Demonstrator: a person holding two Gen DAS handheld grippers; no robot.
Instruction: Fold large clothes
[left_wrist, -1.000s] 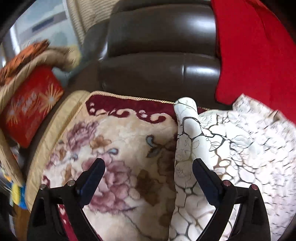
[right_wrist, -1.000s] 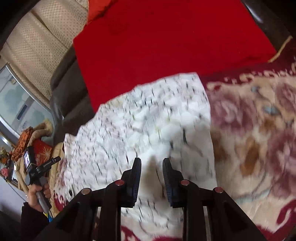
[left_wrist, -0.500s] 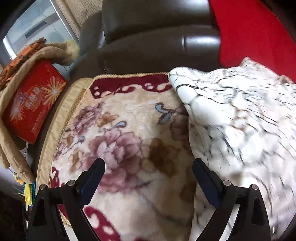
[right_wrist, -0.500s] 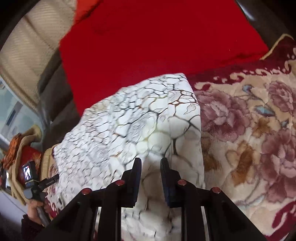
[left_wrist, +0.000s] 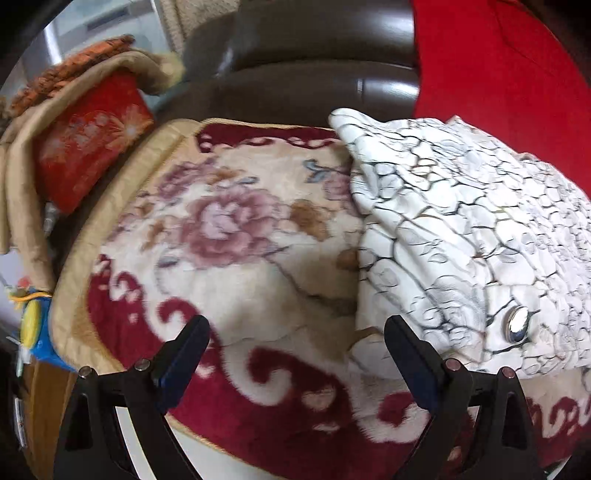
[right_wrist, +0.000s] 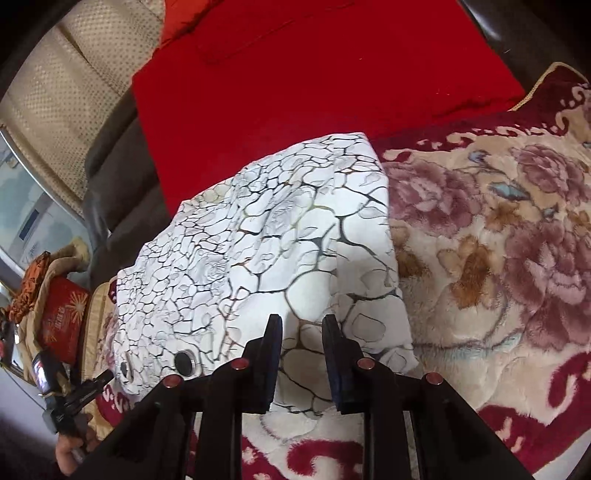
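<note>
A white garment (left_wrist: 461, 229) with a dark crackle print lies folded on a floral blanket (left_wrist: 236, 236) that covers a sofa seat. A metal snap (left_wrist: 517, 326) shows on its near corner. My left gripper (left_wrist: 295, 325) hangs open above the blanket with nothing between its fingers, and its right finger (left_wrist: 410, 350) is next to the garment's left edge. In the right wrist view my right gripper (right_wrist: 301, 321) is shut on a fold of the white garment (right_wrist: 280, 229) at its near edge. The left gripper (right_wrist: 74, 391) shows small at the lower left, held by a hand (right_wrist: 70, 450).
A red cloth (right_wrist: 314, 74) drapes over the dark leather sofa back (left_wrist: 314, 55) behind the garment. A red cushion (left_wrist: 88, 136) in a beige cover sits on the left. The blanket's front edge (left_wrist: 155, 417) runs just under the left gripper.
The left gripper has pulled back toward the blanket's front edge, still open. The garment's left side now lies folded over, snap showing. The right gripper sank slightly with the cloth.
</note>
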